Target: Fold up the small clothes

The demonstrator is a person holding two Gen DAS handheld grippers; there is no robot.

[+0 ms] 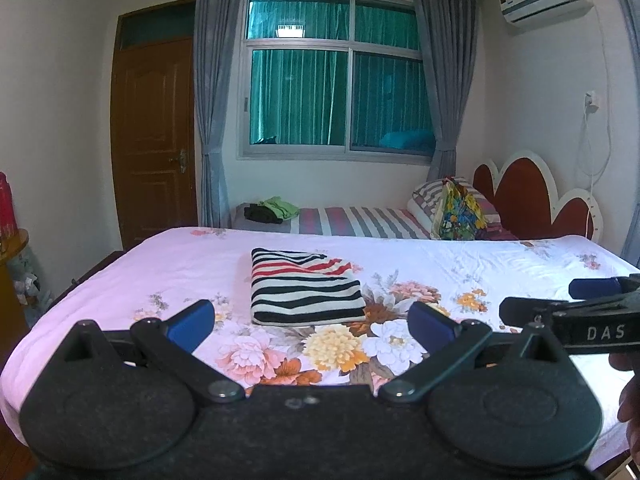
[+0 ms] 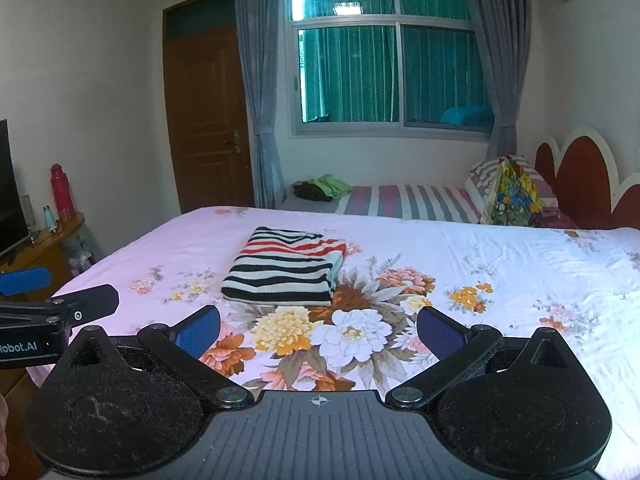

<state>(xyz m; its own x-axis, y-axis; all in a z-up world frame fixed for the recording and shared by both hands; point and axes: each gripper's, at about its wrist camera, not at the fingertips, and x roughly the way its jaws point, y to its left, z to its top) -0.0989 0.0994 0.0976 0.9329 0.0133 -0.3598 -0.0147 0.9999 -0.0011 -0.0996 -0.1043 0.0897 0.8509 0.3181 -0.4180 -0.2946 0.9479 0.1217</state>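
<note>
Looking across the bed (image 1: 460,256), I see one striped garment (image 1: 304,286) lying as a neat folded rectangle in the middle of the flowered sheet, nearer the foot edge than the headboard. I judge that piece done. My left gripper (image 1: 312,322) hangs above the near edge with its fingers wide apart and nothing between them; my right gripper (image 2: 320,330) is the same, spread and empty, just beside the left. Neither touches the cloth. On the far striped bed (image 2: 400,200) sits one small heap of clothes (image 2: 322,188), green over dark, at its foot end; how many pieces are in it I cannot tell. If that heap belongs to the task, it is what remains.

Count: one folded garment, one heap, two beds, two grippers.
</note>
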